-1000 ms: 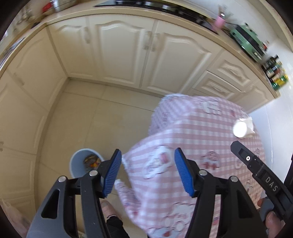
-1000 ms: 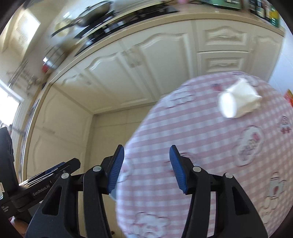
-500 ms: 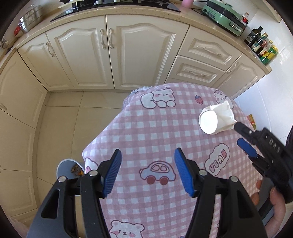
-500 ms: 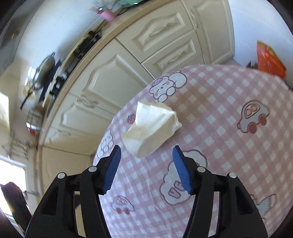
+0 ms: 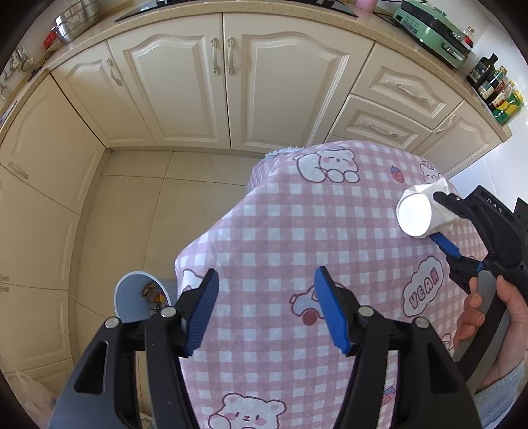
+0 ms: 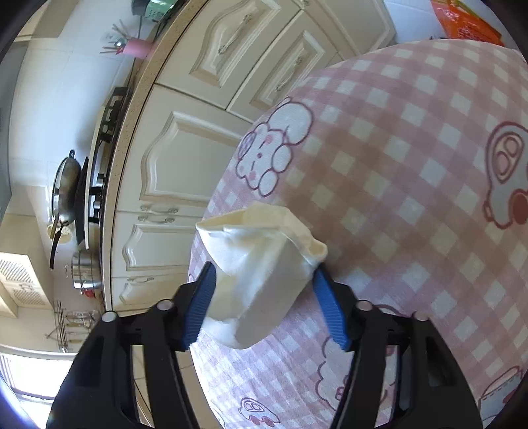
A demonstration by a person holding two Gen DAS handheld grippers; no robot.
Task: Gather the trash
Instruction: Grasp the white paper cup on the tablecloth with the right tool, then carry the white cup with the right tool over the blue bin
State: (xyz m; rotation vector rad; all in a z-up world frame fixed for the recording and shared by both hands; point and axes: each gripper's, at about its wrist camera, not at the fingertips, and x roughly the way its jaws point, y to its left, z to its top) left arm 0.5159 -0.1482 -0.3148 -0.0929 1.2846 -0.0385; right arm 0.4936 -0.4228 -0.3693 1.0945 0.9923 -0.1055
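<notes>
Crushed white paper cup lies on its side on the pink checked tablecloth, near the table edge that faces the cabinets; round base shows toward the left wrist camera, crumpled mouth away from it. Right gripper has the cup between its blue pads; jaws have just been closing, both pads now against the cup's sides, cup still resting on the cloth. In the left wrist view the same gripper comes in from the right edge, one black finger over the cup, one blue pad under it, with the person's hand on the grey handle. Left gripper hangs over the near part of the table, pointing steeply down, jaws standing wide with nothing between them, only cloth with a printed car below. Pale blue trash bin on the tile floor beside the table, partly behind the left finger, some scraps inside. Cream cabinets wrap round the corner; green appliance and bottles on the counter at right, a wok on the stove in the right wrist view.
</notes>
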